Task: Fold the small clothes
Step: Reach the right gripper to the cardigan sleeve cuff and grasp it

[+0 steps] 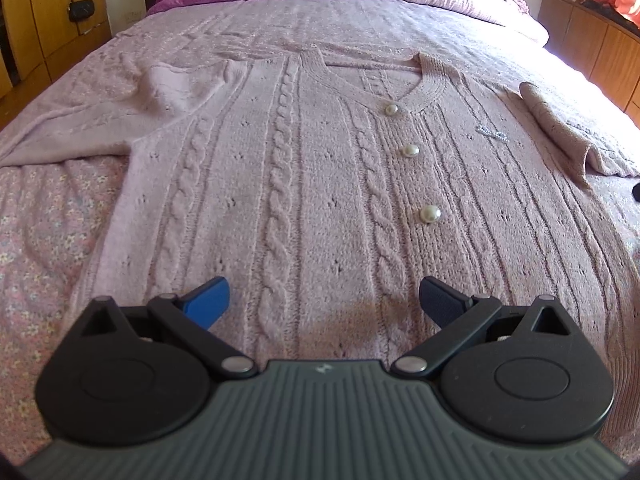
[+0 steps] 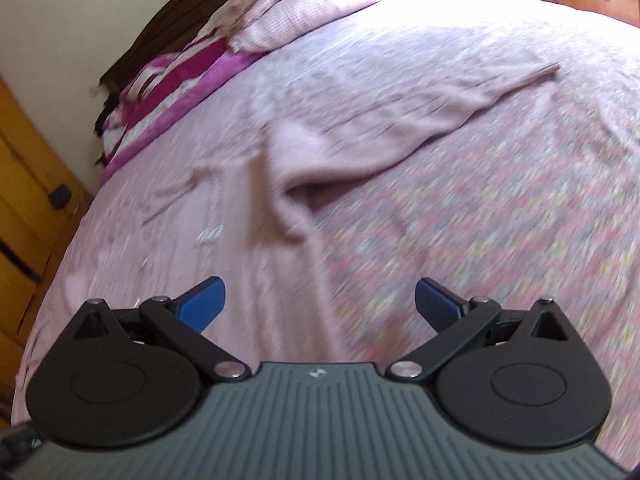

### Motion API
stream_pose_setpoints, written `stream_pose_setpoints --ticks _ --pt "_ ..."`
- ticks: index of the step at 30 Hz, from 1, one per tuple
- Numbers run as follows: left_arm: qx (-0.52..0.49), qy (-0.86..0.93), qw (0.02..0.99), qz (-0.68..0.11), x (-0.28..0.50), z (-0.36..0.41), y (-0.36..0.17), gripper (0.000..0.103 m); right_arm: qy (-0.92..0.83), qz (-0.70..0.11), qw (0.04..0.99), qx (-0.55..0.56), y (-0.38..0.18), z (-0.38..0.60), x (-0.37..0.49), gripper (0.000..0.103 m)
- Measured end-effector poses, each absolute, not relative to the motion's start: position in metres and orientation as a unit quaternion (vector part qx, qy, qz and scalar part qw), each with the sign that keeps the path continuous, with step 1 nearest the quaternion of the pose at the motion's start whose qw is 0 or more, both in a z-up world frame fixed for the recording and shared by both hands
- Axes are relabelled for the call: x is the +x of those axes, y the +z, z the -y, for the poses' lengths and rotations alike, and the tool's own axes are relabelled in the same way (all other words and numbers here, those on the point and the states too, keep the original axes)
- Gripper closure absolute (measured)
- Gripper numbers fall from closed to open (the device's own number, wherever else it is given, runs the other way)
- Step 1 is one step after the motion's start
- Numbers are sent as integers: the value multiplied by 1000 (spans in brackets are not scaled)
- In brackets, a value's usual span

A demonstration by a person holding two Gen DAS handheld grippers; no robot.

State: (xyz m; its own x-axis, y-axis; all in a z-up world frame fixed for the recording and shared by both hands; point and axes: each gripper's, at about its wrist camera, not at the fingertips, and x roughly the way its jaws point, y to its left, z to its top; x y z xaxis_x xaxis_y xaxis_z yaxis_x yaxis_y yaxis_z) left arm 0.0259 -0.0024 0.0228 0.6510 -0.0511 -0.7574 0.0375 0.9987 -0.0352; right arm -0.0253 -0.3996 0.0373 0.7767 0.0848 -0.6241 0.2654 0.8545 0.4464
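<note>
Lying front-up on the bed (image 1: 60,216), the pink cardigan (image 1: 304,184) is spread flat with its pearl buttons (image 1: 411,150) done up, probably so it can be folded evenly. The left gripper (image 1: 324,300) hovers wide and empty over the hem. The right gripper (image 2: 320,300), also wide and empty, faces the outstretched sleeve (image 2: 400,128), likely the first part to fold in.
</note>
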Motion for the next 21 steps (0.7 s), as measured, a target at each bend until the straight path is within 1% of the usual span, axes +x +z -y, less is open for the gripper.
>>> stream_pose_setpoints --ticks 6,12,21 --pt "-2 -17 906 -423 32 4 17 0 -91 -289 906 296 34 454 -2 0" --pt "11 -8 909 -417 33 9 8 0 -117 -267 894 339 23 510 36 0" --pt "21 -1 911 -413 35 12 2 0 -151 -226 885 378 -3 552 89 0"
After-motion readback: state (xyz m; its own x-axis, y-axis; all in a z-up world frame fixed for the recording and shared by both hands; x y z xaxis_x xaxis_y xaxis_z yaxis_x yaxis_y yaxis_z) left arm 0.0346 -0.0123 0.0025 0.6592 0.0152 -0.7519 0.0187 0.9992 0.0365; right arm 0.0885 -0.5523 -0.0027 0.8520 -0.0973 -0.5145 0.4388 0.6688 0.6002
